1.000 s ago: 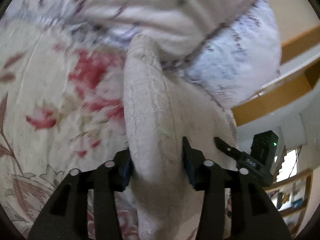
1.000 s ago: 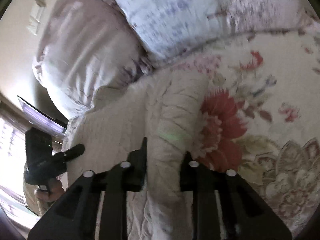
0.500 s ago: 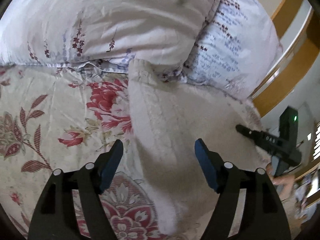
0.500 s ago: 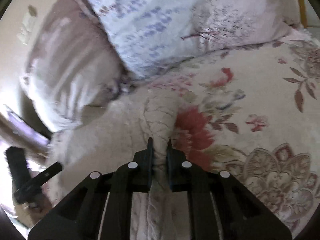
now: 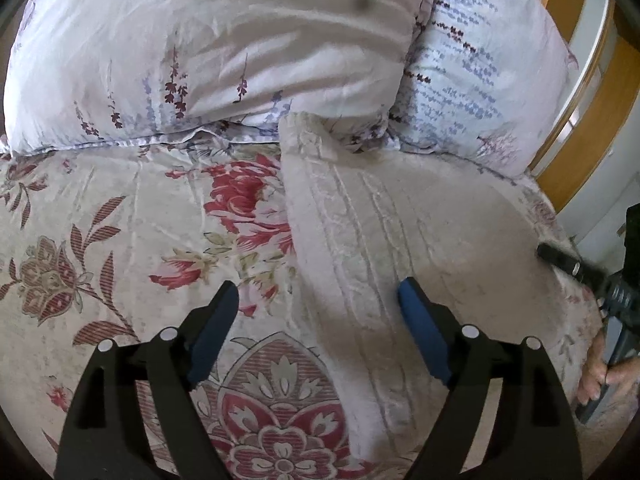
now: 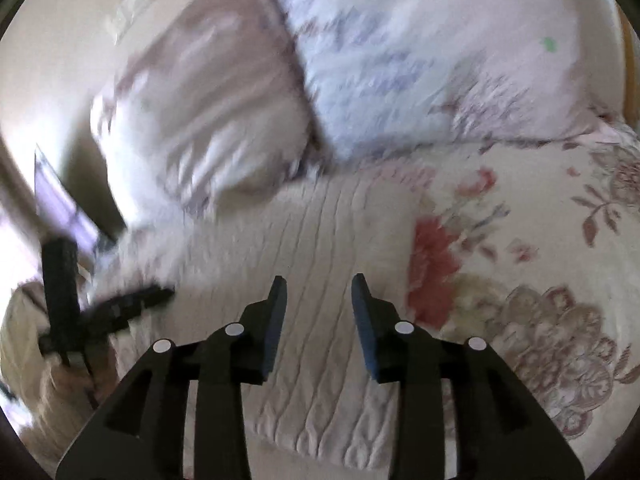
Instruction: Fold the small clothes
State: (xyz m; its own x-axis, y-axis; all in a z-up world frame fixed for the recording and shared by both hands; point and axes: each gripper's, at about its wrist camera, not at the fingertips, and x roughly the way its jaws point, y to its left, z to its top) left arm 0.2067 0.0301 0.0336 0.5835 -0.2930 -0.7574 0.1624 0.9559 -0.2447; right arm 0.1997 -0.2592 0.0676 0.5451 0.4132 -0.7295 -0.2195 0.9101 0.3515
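Both tongs now off the knit, left opening wide over its edge, right opening above it, nothing gripped, pillows beyond.

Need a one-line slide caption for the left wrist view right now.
Left gripper opening, nothing pinched, above the cream knit garment lying flat on the floral bedspread below two pillows.

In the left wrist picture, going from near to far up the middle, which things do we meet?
Left gripper → cream knitted garment → white flowered pillow.
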